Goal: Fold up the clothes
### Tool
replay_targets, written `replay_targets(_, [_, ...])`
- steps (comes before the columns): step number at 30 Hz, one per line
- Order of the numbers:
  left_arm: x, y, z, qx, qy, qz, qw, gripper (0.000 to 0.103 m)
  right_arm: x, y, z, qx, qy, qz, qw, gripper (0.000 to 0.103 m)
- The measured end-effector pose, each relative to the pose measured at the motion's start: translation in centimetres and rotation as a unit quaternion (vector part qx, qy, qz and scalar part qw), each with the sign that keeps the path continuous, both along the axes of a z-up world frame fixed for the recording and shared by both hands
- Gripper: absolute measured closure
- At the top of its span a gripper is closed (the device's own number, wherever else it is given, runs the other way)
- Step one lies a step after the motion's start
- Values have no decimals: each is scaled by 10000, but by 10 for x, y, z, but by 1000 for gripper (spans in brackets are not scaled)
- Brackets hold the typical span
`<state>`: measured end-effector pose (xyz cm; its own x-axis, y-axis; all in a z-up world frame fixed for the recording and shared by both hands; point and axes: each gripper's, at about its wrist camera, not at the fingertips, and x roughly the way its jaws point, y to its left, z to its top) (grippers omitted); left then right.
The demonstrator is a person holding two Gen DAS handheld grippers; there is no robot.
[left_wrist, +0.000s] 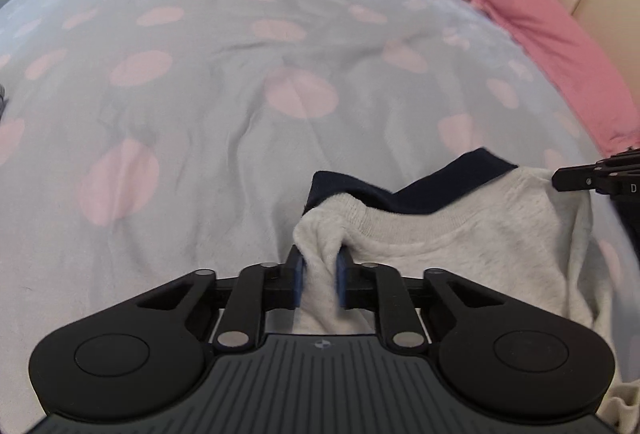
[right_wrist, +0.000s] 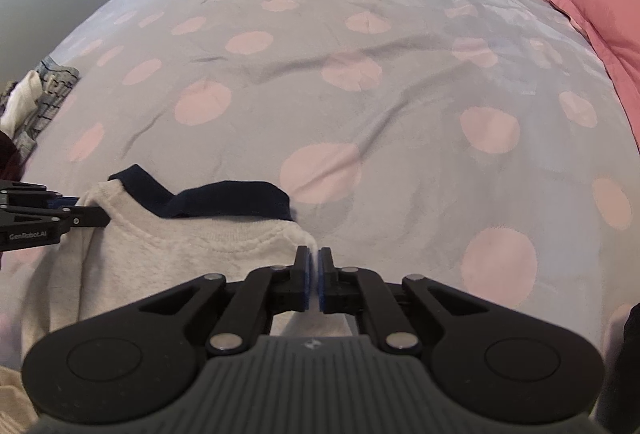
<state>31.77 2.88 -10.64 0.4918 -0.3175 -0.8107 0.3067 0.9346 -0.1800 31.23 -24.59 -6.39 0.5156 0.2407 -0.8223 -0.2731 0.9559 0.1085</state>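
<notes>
Two tools clamp grey sweatshirt (left_wrist: 460, 234), left tool (left_wrist: 320, 282), right tool (right_wrist: 314, 282), clothes pile (right_wrist: 36, 94) only in right view

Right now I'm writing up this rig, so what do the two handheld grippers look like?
Both match. The left gripper and right gripper have matte black linkage arms with silver pivot pins, blue finger pads, two rounded black lobes and a ribbed dark grey body with a small emblem. White "GenRobot.AI" lettering shows on the left gripper's side in the right wrist view. No cables or sleeves show.
</notes>
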Motion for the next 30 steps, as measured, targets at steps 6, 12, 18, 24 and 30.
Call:
replay_targets(6, [-26,12,47,-262,-328,-325,9986,95,-35,-17,43,464,-293,269,9981,99])
replay_targets(12, [-82,20,106,-408,-913,-865,9912,96,-96,-37,88,804,-763,557,9923,99])
replay_targets(18, [-153,29,141,-264,-1425,-1388,9797,96,-171,-49,118,1151,-1231,884,9817,99])
replay_targets(24, [-219,42,155,-191,-1719,-1907,9663,96,-248,-58,125,1411,-1620,1584,9637,99])
replay_targets(30, [-277,32,144,321,-1690,-2671,9482,96,-301,-60,120,1167,-1575,2529,9474,99])
